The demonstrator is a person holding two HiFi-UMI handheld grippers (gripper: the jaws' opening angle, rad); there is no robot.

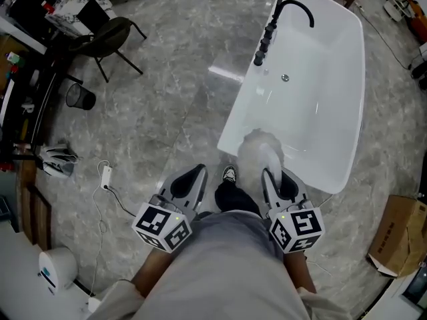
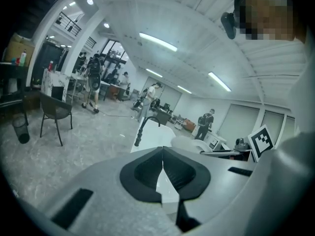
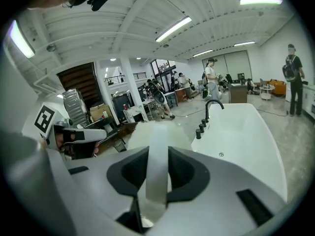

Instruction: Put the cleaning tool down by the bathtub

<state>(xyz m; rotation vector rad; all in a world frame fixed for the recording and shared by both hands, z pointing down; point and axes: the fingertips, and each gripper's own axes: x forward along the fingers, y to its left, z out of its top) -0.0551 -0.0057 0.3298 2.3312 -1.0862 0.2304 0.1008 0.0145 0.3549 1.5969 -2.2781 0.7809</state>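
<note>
A: What stands on the grey marbled floor [image 1: 167,99] over at the left?

B: A black chair [image 1: 107,39] stands near a dark desk [image 1: 17,79] crowded with small things, and a black wire basket [image 1: 80,97] sits close by. Lower down, a white cable [image 1: 106,175] trails across the floor, and a round white appliance [image 1: 53,270] sits in the corner.

A: And at the right?

B: A brown cardboard box [image 1: 399,235] rests on the floor. Farther off, a person in dark clothes [image 2: 203,124] stands under long ceiling lights [image 2: 157,42].
</note>
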